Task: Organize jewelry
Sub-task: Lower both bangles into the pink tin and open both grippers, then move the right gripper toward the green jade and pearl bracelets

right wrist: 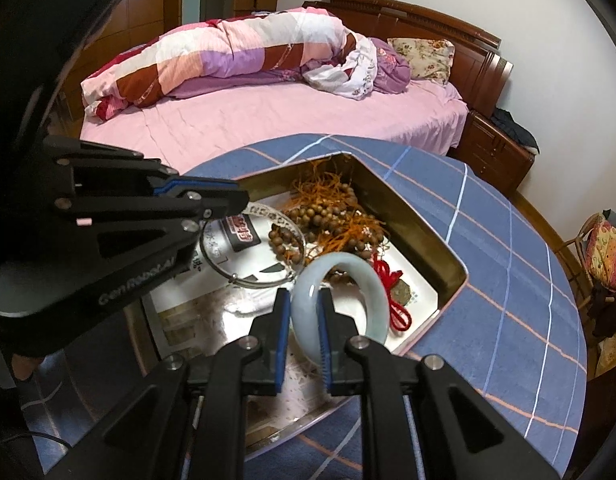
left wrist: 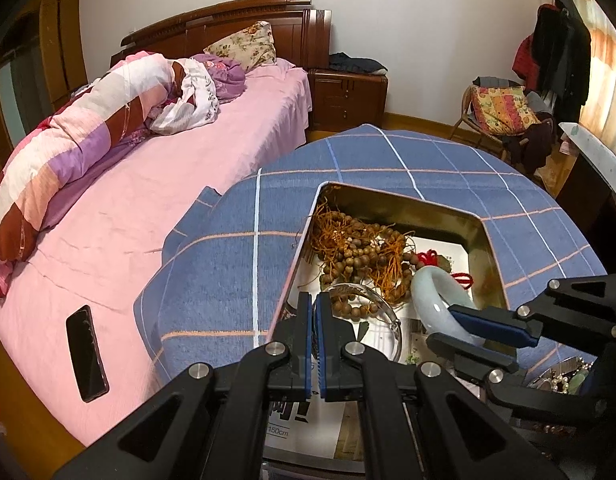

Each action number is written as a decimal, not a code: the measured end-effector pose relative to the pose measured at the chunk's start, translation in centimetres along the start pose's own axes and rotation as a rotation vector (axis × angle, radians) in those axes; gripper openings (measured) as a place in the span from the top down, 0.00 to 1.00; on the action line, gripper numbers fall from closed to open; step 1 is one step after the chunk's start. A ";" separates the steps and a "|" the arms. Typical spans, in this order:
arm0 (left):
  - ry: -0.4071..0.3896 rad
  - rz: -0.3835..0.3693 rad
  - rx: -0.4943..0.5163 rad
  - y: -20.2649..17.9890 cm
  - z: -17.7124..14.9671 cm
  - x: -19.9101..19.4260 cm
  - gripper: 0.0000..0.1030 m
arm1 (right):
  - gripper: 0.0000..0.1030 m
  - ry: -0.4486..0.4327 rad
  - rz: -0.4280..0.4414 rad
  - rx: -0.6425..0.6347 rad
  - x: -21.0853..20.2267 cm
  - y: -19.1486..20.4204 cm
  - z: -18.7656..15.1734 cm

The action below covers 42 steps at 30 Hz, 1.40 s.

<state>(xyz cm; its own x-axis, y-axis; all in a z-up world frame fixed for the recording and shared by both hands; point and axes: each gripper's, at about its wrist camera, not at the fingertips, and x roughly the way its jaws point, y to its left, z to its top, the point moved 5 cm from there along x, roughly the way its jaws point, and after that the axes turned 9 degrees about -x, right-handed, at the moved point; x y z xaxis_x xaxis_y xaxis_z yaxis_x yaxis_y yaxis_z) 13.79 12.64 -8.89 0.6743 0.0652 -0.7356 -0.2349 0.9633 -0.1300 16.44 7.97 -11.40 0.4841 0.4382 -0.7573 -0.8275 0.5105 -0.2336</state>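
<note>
Right gripper (right wrist: 303, 300) clamps pale jade bangle (right wrist: 340, 280) by its near rim – bangle upright, inside metal tin (right wrist: 412, 220) on blue checked cloth (right wrist: 508, 280). Left gripper (left wrist: 313, 300) – pads nearly touching, holding nothing, above silver bangle (left wrist: 384, 316). Wooden bead strands (left wrist: 360, 256) heaped at tin's far end.

White walls (left wrist: 408, 20). Wooden bed (left wrist: 212, 148) at 10 o'clock, dark carved headboard (left wrist: 236, 20), pink sheet, rolled patchwork quilt (left wrist: 80, 152), floral pillow (left wrist: 244, 46). Wooden nightstand (left wrist: 348, 98) at 12 o'clock beside it. Chair with patterned cushion (left wrist: 502, 110) at 2 o'clock; clothes hanging above. Blue checked cloth covers tabletop (left wrist: 228, 272). Wood floor (left wrist: 420, 124).
</note>
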 end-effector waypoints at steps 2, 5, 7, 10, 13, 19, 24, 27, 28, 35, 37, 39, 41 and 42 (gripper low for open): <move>0.003 -0.001 0.002 0.0 0.0 0.1 0.99 | 0.85 0.003 -0.003 -0.002 0.0 0.0 0.0; 0.004 -0.001 0.004 -0.1 -0.1 0.2 0.99 | 0.85 0.007 -0.003 -0.003 0.1 0.0 0.0; 0.004 0.003 0.002 0.0 -0.1 0.2 0.99 | 0.85 0.012 -0.002 -0.003 0.2 0.0 0.0; 0.010 0.004 -0.003 0.0 -0.1 0.3 0.99 | 0.84 0.017 0.003 -0.002 0.3 -0.1 -0.1; 0.011 0.010 -0.007 0.0 -0.1 0.3 0.98 | 0.78 0.009 0.002 0.009 0.2 -0.4 0.0; 0.026 0.022 -0.018 0.0 -0.2 0.1 0.98 | 0.62 -0.021 -0.007 0.031 -1.2 -1.2 -0.1; 0.006 0.005 -0.020 -0.5 -0.6 -1.4 0.61 | 0.49 -0.068 -0.030 0.049 -4.2 -2.5 -0.9; -0.046 -0.008 -0.016 -1.3 -0.7 -2.9 0.33 | 0.44 -0.087 -0.055 0.079 -6.0 -3.8 -2.2; -0.062 -0.011 -0.008 -1.5 -0.7 -3.4 0.33 | 0.43 -0.091 -0.063 0.090 -6.5 -4.2 -2.7; -0.074 -0.036 0.008 -3.2 -1.6 -5.0 0.33 | 0.41 -0.081 -0.114 0.280 -9.5 -8.5 -8.7; -0.079 -0.037 0.025 -4.2 -2.2 -5.5 0.33 | 0.40 -0.072 -0.128 0.328 -10.0 -9.2 -10.5; -0.080 -0.045 0.047 -5.4 -3.0 -5.9 0.33 | 0.40 -0.062 -0.138 0.367 -10.4 -9.7 -12.3; -0.080 -0.051 0.076 -6.5 -3.8 -6.2 0.33 | 0.40 -0.051 -0.140 0.398 -10.8 -10.0 -13.8; -0.079 -0.049 0.090 -7.0 -4.2 -6.4 0.33 | 0.40 -0.047 -0.139 0.412 -10.9 -10.1 -14.5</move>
<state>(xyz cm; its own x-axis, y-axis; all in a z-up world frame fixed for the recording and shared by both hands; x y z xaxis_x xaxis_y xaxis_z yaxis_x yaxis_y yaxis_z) 8.19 4.39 -6.09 0.7375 0.0345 -0.6745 -0.1387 0.9852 -0.1012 15.37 -12.68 -9.60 0.6034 0.3727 -0.7049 -0.5754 0.8156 -0.0613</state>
